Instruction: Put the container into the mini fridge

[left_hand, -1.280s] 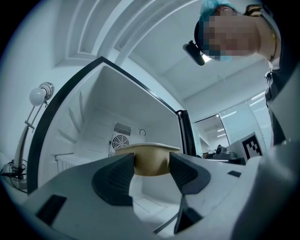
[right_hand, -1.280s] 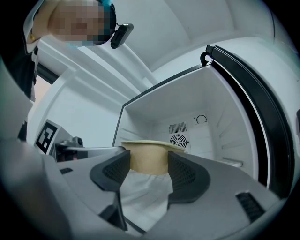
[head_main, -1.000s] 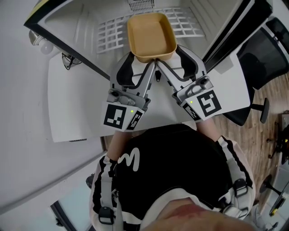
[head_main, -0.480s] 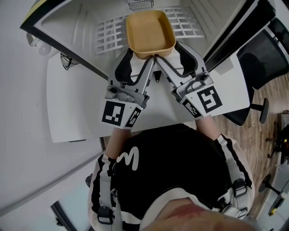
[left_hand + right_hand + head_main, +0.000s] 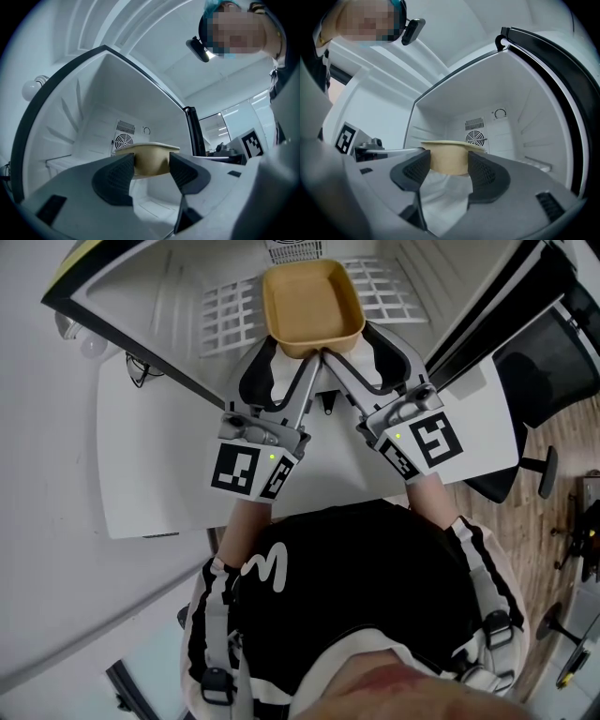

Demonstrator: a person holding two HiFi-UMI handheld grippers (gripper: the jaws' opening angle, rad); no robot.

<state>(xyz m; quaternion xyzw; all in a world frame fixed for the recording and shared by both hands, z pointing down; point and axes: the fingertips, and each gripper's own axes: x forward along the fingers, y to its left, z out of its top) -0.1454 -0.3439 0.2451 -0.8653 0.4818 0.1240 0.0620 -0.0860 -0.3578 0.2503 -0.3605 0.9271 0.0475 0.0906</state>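
Insertion step, judged well along: tan open container (image 5: 312,304) held inside the open mini fridge (image 5: 169,296), above its wire shelf (image 5: 225,310), near rim pinched by left gripper (image 5: 151,169) and right gripper (image 5: 449,168) alike. Next, likely: lower level onto the shelf, then release. Head view alone for the container's empty inside; gripper views alone for the back-wall fan vent (image 5: 123,139) and the space beneath the base.
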